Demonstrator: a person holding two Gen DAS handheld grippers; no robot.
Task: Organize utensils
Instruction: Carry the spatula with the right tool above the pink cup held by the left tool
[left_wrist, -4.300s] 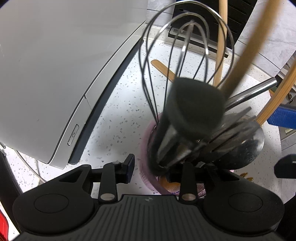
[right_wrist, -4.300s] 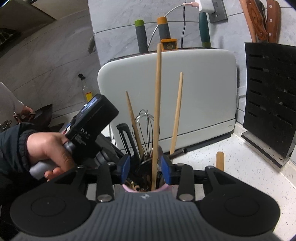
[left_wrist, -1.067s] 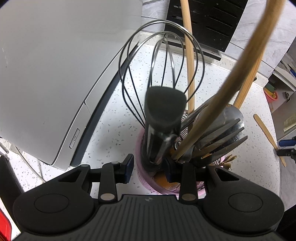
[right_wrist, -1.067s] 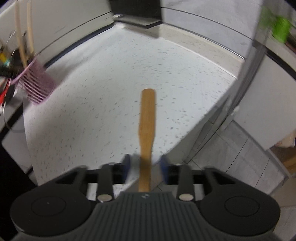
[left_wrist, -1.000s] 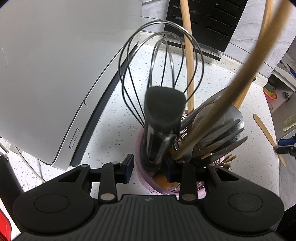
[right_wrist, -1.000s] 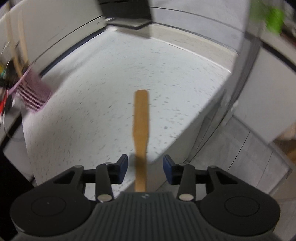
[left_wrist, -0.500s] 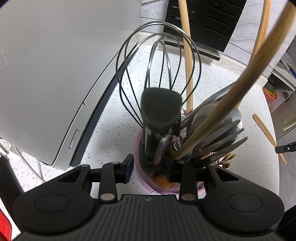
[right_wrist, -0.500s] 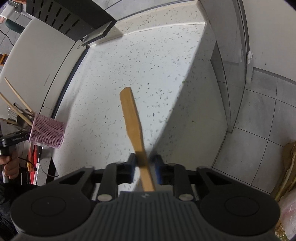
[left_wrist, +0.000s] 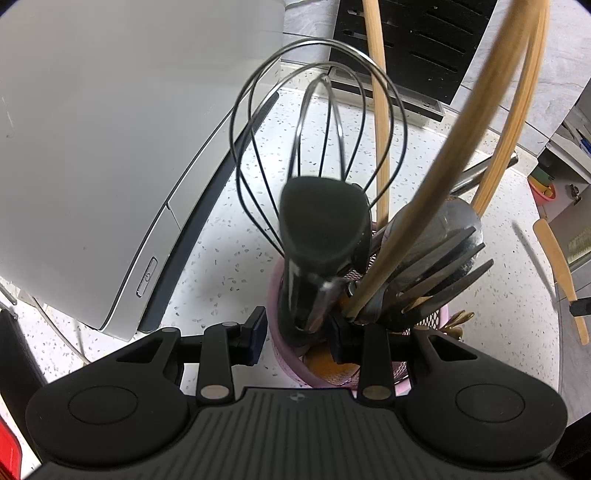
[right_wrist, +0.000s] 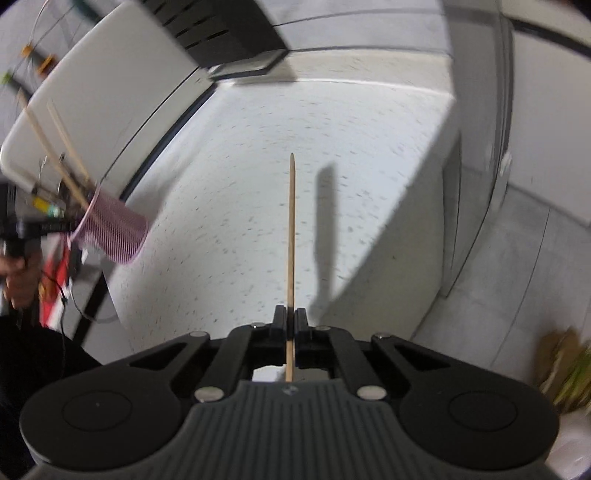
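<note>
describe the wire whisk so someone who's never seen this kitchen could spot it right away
Start at the speckled white countertop beside the big white appliance; on it stands a pink mesh utensil cup. The whisk stands in that cup, balloon end up. Its neighbours are straight wooden sticks, forks and a black handle; it alone is a cage of thin looping metal wires.

Bright, even light w/ fisheye bending at edges; right view motion-blurred, crisp shadow beside the wooden spatula (right_wrist: 291, 236); left view's near whisk handle (left_wrist: 320, 225) defocused.

We are in a home kitchen. We see a speckled counter (right_wrist: 332, 129), a knife block (left_wrist: 424, 44), a white appliance (left_wrist: 110, 129), and a pink holder (right_wrist: 110, 229) of utensils.
</note>
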